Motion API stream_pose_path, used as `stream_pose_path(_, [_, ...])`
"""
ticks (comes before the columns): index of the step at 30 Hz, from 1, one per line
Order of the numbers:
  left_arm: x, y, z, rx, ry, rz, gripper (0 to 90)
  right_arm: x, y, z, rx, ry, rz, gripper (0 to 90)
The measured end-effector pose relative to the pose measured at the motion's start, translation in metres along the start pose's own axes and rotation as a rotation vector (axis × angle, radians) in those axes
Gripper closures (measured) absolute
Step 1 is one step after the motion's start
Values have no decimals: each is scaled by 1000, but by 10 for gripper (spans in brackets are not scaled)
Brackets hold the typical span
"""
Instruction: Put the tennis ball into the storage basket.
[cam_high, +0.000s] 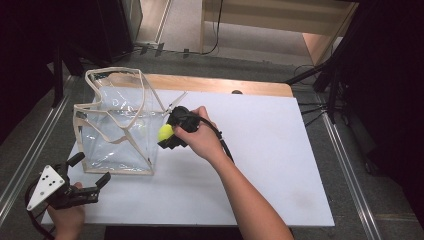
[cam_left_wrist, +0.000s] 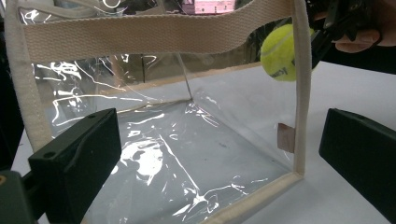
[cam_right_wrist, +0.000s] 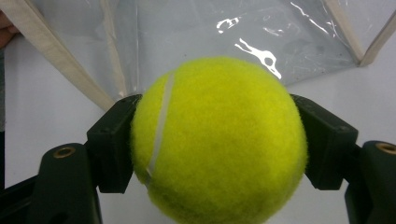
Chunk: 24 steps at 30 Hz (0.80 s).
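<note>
Left gripper (cam_high: 90, 172) fingers gape empty; right gripper (cam_high: 167, 136) clamps one tennis ball (cam_high: 165, 132) beside one clear bag (cam_high: 115, 145).

Lab: tripod legs (cam_high: 320, 75), floor cables (cam_high: 215, 35).

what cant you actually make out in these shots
- Tennis ball, high view: mostly covered by the right gripper and hand.
- Ball's print, left gripper view: cut by the clear bag's cream trim, unreadable.
- Right gripper's fingers, right gripper view: inner faces hidden behind the ball.
- Bag's top, right gripper view: cut off by the frame edge.
</note>
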<state>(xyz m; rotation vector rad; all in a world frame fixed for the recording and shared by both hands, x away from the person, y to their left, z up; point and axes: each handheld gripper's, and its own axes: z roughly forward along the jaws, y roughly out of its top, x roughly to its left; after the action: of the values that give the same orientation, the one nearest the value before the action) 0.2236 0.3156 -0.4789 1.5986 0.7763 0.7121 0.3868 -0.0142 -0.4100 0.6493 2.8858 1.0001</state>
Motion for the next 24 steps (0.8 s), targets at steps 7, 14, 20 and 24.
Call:
stream_pose_path(7, [0, 0, 0, 4, 1, 4, 0, -1, 7, -8, -6, 6, -11, 238])
stream_pose_path(14, [0, 0, 0, -1, 1, -1, 0, -2, 11, -17, -9, 19, -18, 238])
stream_pose_path(20, [0, 0, 0, 1, 3, -1, 0, -2, 15, -22, -9, 19, -24, 238])
stream_pose_path(24, [-1, 0, 0, 2, 3, -2, 0, -2, 17, -23, -16, 25, -32, 238])
